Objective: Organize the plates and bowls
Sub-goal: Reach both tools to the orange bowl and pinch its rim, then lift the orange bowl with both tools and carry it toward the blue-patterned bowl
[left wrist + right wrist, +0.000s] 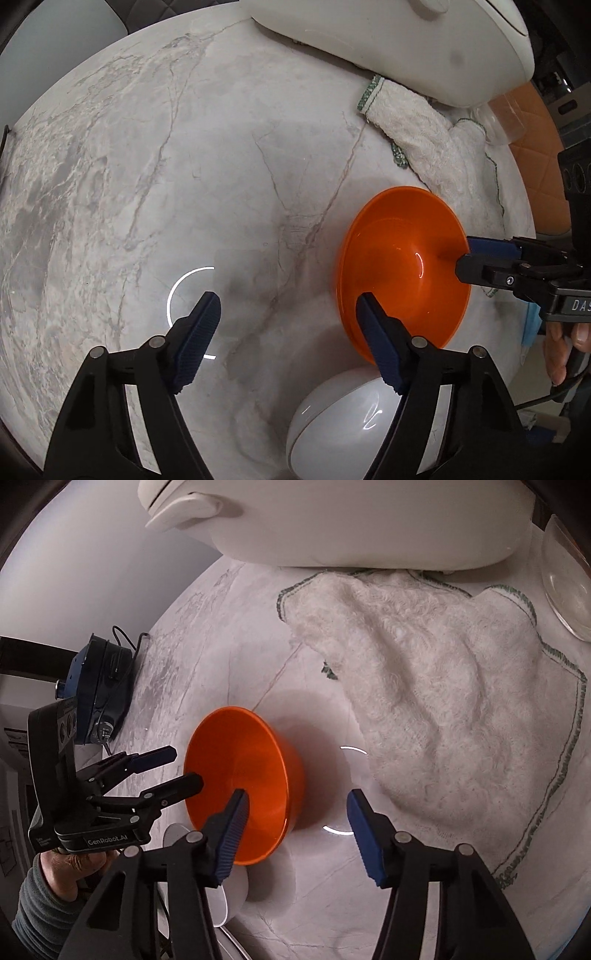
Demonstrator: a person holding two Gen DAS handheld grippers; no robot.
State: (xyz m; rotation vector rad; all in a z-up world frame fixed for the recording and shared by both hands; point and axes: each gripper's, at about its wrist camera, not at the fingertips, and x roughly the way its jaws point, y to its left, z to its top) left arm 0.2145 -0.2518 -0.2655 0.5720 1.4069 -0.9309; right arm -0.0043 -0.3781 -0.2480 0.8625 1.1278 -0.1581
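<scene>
Left gripper [288, 332]: Held low over the bare marble table [147, 166]. Its fingers [195, 339] are spread wide and pinch nothing. The right-hand finger reaches in front of the orange bowl's rim, so I take it as standing by to steady or receive the bowl.

White bowl [340, 424]: On the table at the near edge, right below the orange one and partly hidden by the left gripper. It looks like the base of a stack, which would explain why the orange bowl is brought here.

Orange bowl [240, 771]: In the middle, between the two tools, tipped up on edge with its opening turned toward the left gripper. Its low edge is near the white bowl. I cannot tell whether they touch.

Right gripper [299, 830]: Its fingers are also spread apart. The left one sits over the bowl's inside and the other is well clear over the table. Nothing is clamped, so the tilt seems to come from a finger propping the wall, though I cannot be sure.

Towel [443, 686]: Crumpled beyond the bowl, its far edge tucked under a white appliance [332, 517].

Glass dish [565, 590]: At the far right edge, untouched and probably still to be sorted.
</scene>
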